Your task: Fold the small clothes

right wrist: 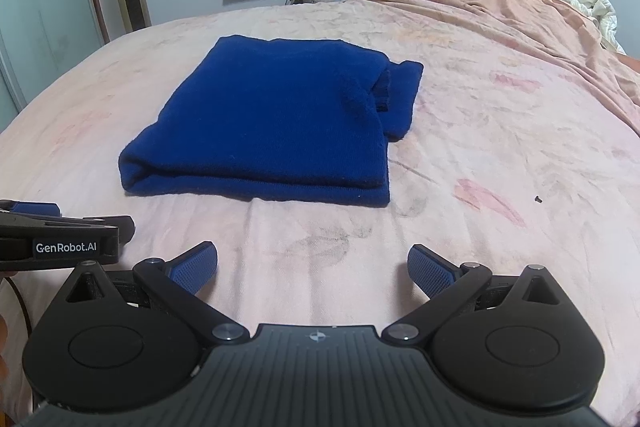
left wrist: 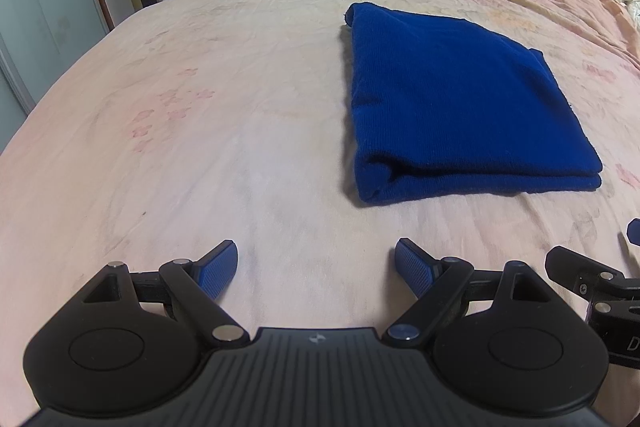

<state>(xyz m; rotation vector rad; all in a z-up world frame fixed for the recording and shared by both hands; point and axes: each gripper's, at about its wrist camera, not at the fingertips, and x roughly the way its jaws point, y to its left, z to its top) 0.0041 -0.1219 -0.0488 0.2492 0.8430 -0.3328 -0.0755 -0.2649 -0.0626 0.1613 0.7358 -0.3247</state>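
Blue sweater [left wrist: 460, 99] lies folded flat on the pink bedsheet [left wrist: 200, 127], ahead of both my tools, long axis running away from me, right of my left gripper [left wrist: 316, 269] and left of my right gripper [right wrist: 312, 273], both wide and empty, neither clearly nearer.

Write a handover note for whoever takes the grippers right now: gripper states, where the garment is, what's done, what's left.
Left gripper: open, empty, over bare sheet.
Right gripper: open, empty, beside the left.
Blue garment: lies folded in a flat rectangle on the pink bedsheet, ahead of both grippers, touched by neither.
Done: the fold looks complete.
Left: one layer sticks out at its far right corner; perhaps tidy that. No other small clothes laid out in view.
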